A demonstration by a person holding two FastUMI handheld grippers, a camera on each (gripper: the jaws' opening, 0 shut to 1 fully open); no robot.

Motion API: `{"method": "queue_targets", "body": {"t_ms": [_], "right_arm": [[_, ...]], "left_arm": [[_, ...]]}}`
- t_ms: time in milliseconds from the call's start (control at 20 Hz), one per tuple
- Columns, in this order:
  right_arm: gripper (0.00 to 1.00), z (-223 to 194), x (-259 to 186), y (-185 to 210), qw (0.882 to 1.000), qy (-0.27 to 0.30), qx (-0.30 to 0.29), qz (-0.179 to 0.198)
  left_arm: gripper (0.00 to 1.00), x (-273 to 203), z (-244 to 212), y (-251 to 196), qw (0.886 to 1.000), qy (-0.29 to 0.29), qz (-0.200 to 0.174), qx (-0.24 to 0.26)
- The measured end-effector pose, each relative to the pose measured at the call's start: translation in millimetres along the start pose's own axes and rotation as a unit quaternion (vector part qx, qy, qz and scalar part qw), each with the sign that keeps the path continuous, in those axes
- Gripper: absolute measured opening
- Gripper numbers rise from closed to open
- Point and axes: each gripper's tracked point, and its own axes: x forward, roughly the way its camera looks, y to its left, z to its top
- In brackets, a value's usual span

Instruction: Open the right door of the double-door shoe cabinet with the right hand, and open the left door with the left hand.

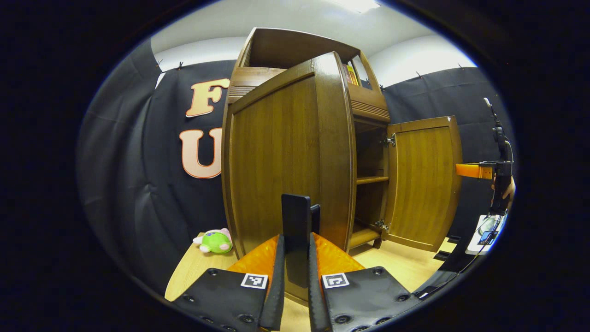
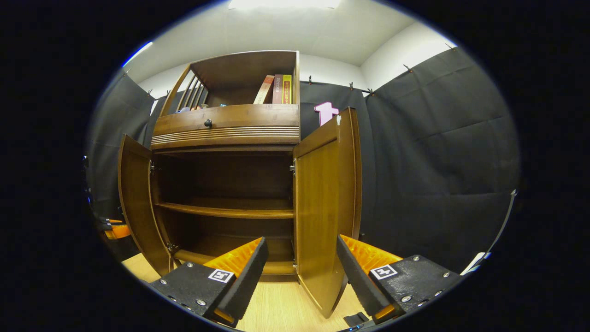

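Brown wood fills both views: the shoe cabinet [image 2: 226, 184] stands on a pale floor with both doors swung out. In the left gripper view the left gripper [image 1: 295, 276] has its jaws clenched on a dark upright handle [image 1: 296, 240] at the free edge of the left door [image 1: 281, 161], which stands wide of the carcass. To finish this step well, I judge the pull should follow the hinge arc, not a straight line, so the handle does not twist out of the jaws, and release should come only once the door rests still.

In the right gripper view the right gripper [image 2: 302, 272] sits with jaws released and wide apart, the edge of the right door [image 2: 325, 207] standing between the fingers without either touching it. That gripper points level at the cabinet, low near the floor; the left one points slightly upward along its door.
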Motion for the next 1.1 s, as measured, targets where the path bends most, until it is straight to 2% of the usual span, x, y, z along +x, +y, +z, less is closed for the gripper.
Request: {"method": "queue_targets", "body": {"t_ms": [650, 950, 1050, 1100], "right_arm": [[0.92, 4.3, 1.7, 28.6, 1.0, -0.003, -0.001, 0.025], [0.92, 3.3, 3.7, 40.3, 0.999, 0.001, -0.002, 0.032], [0.92, 4.2, 3.9, 44.4, 0.999, 0.001, -0.004, 0.034], [0.92, 4.2, 5.4, 46.8, 0.999, 0.002, -0.005, 0.034]], "left_arm": [[0.29, -39.5, -0.2, 54.9, 0.998, 0.008, 0.057, 0.018], [0.28, -47.3, 0.8, 83.7, 0.997, 0.005, 0.076, 0.001], [0.24, -49.5, 0.1, 95.2, 0.996, 0.004, 0.084, -0.002], [0.29, -50.0, 0.1, 99.7, 0.996, 0.002, 0.085, -0.002]]}}
